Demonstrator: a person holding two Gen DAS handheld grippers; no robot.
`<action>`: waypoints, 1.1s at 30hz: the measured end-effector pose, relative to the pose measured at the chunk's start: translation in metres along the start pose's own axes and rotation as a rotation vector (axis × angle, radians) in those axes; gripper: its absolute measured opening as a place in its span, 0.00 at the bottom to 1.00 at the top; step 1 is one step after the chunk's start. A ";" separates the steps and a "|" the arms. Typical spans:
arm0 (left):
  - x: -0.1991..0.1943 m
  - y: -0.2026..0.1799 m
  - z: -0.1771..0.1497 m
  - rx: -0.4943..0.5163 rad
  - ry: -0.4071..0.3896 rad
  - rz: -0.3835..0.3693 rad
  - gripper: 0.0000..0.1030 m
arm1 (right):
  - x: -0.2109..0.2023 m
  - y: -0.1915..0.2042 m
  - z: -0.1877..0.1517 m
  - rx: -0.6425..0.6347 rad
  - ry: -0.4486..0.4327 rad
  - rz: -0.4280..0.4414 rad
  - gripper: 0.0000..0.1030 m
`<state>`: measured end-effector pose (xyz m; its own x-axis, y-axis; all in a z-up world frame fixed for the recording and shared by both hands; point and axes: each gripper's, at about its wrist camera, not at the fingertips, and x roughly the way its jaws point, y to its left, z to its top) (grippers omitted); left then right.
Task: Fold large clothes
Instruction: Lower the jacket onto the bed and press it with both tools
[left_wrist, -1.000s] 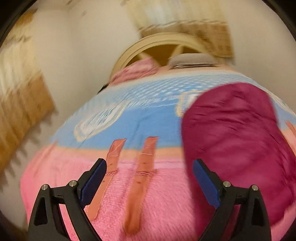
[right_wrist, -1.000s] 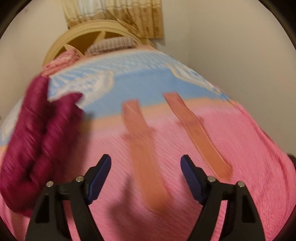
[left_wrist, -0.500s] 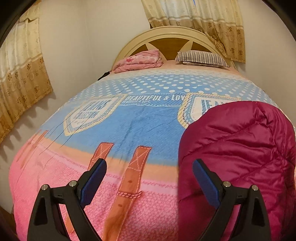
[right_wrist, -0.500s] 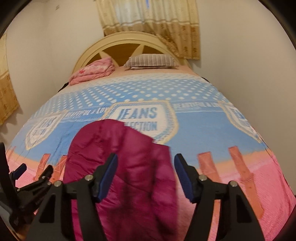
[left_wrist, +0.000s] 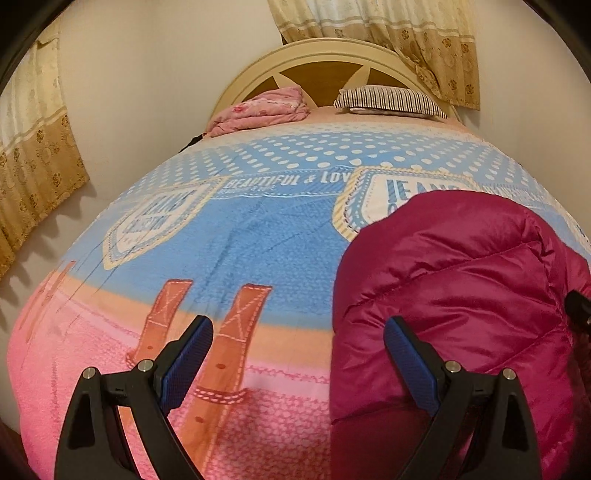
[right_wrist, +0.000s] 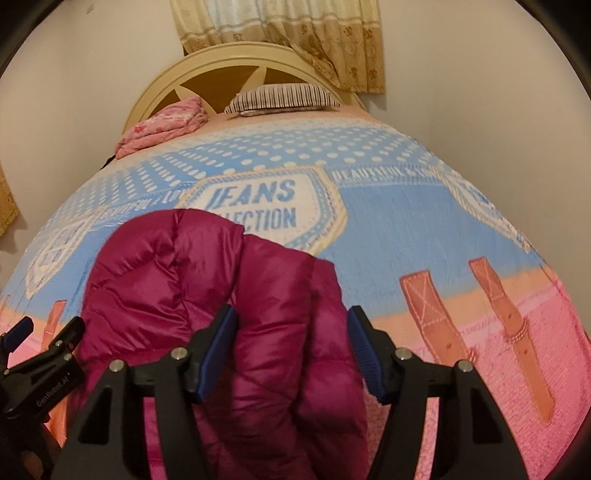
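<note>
A magenta quilted puffer jacket lies bundled on the near part of the bed; it also shows in the right wrist view. My left gripper is open and empty, hovering over the bedspread at the jacket's left edge, its right finger over the jacket. My right gripper is open and empty, just above the jacket's near right part. The left gripper also shows at the left edge of the right wrist view.
The bed is covered by a blue and pink printed bedspread. A folded pink blanket and a striped pillow lie by the headboard. Walls and curtains close in on both sides.
Both views swung from a blurred low look at the pink bedspread to a steady view up the bed. The right gripper moved left over the jacket. Both stayed open.
</note>
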<state>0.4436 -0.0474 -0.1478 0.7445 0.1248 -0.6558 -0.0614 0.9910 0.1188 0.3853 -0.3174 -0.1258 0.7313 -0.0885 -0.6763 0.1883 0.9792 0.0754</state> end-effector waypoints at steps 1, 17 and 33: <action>0.001 -0.002 -0.001 0.005 0.001 -0.001 0.92 | 0.001 -0.001 -0.002 0.003 0.002 -0.001 0.63; 0.014 -0.029 -0.016 0.100 -0.015 0.030 0.92 | 0.024 -0.018 -0.025 0.052 0.036 0.014 0.64; 0.023 -0.034 -0.026 0.091 -0.029 0.030 0.94 | 0.033 -0.021 -0.038 0.056 0.037 0.008 0.67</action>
<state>0.4454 -0.0773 -0.1863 0.7620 0.1518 -0.6296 -0.0245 0.9782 0.2063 0.3807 -0.3342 -0.1779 0.7086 -0.0729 -0.7018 0.2195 0.9681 0.1210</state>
